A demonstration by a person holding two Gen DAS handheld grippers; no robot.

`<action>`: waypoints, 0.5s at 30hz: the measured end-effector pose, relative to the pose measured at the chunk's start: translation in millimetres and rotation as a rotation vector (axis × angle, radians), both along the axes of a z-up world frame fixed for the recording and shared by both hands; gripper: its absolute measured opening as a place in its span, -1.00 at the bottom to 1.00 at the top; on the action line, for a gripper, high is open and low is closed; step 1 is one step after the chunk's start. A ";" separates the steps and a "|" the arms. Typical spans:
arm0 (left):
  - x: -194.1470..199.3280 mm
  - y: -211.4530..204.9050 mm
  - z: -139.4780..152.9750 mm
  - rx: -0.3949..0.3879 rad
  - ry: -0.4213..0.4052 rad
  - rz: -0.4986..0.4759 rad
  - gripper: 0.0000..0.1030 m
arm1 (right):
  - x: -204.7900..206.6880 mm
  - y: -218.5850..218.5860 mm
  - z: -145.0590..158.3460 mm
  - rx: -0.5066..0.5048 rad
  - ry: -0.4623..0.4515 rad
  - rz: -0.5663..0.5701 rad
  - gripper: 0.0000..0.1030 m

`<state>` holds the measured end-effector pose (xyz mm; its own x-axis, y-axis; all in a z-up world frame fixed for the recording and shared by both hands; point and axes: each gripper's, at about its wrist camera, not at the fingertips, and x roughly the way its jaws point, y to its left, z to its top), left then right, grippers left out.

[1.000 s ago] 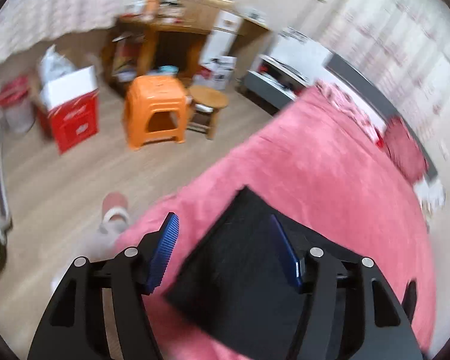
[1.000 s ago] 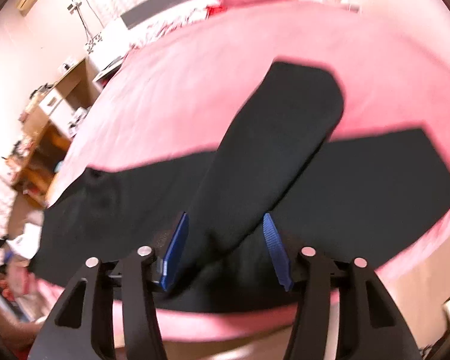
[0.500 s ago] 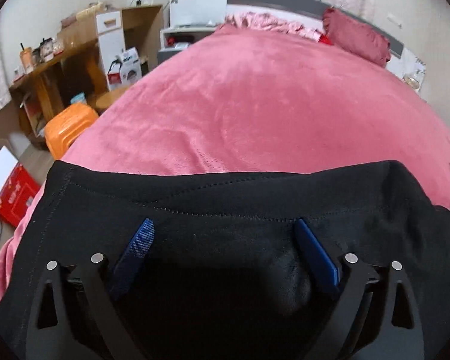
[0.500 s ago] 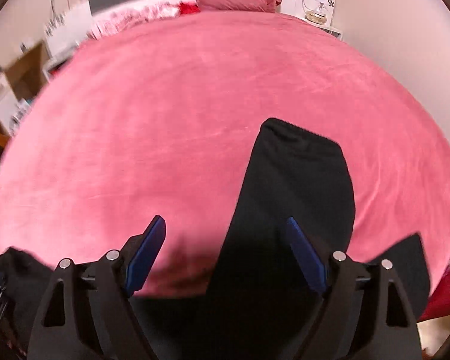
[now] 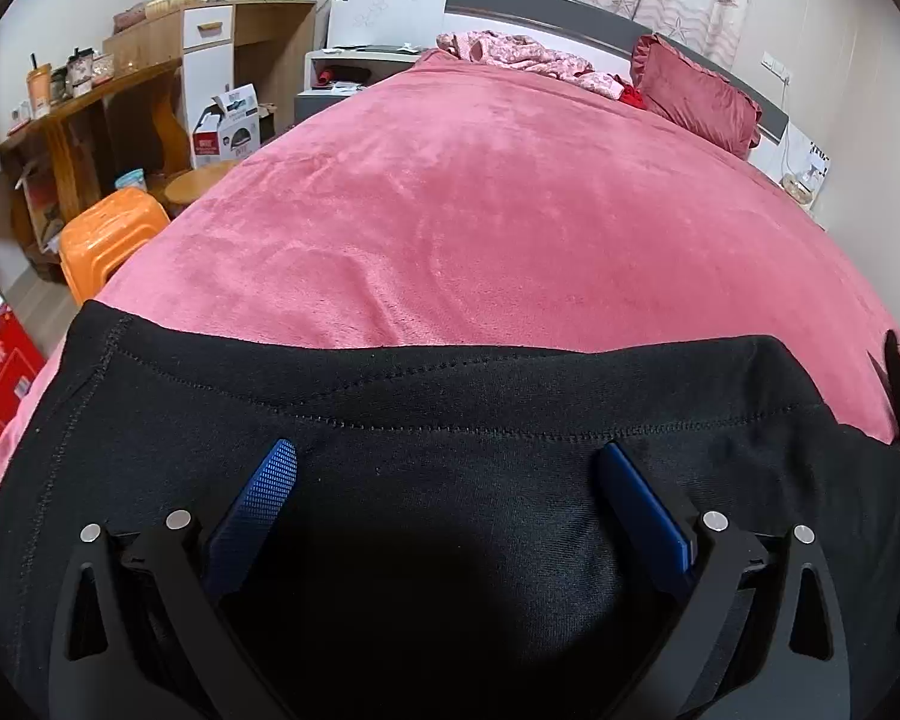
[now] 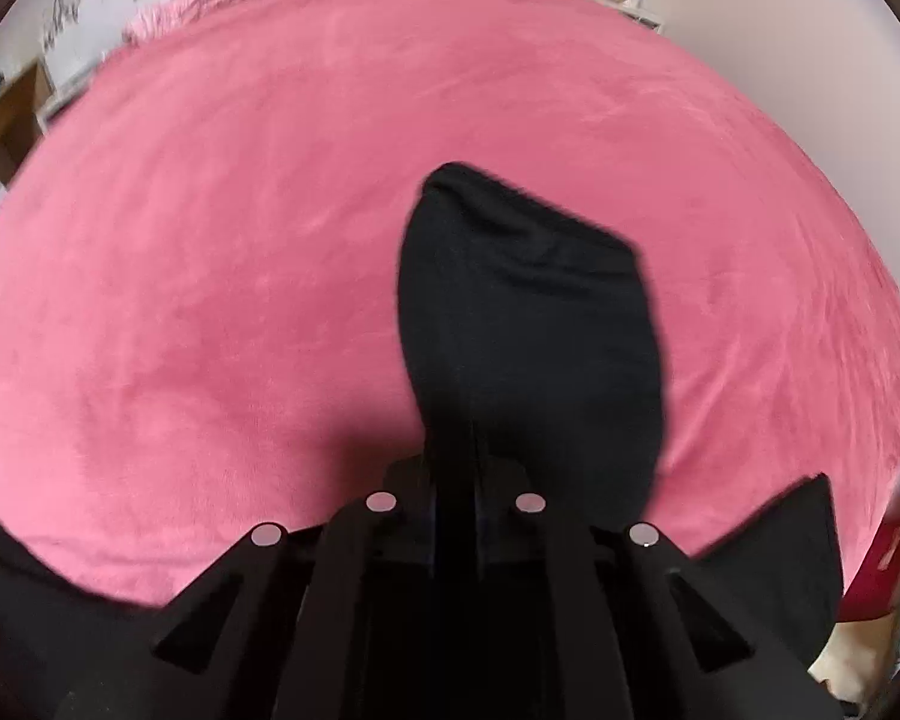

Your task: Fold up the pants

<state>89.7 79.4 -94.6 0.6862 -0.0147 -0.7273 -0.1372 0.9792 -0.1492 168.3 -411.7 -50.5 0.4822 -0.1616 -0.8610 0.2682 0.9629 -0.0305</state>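
Moved: both grippers dropped from above onto black cotton pants (image 5: 450, 396) | left gripper (image 5: 447, 480) jaws spread wide over stitched hem, gripping nothing | right gripper (image 6: 456, 516) clamped on leg (image 6: 528, 324) | pants crossed on pink fleece bedspread (image 5: 480, 210) | folding barely begun.

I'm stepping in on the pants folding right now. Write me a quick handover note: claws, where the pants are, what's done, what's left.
Left claw: open wide, over the pants at a stitched hem, gripping nothing.
Right claw: shut on a black leg that runs forward over the blanket.
Pants lie at the bed's near edge, legs apart.
Done: one leg grabbed. Left: probably lay the legs together, then fold.
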 end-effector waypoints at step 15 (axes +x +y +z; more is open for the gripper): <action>-8.2 -0.4 3.9 0.008 -0.002 0.002 0.93 | -212.2 -141.5 -43.9 0.442 -0.169 -0.492 -0.87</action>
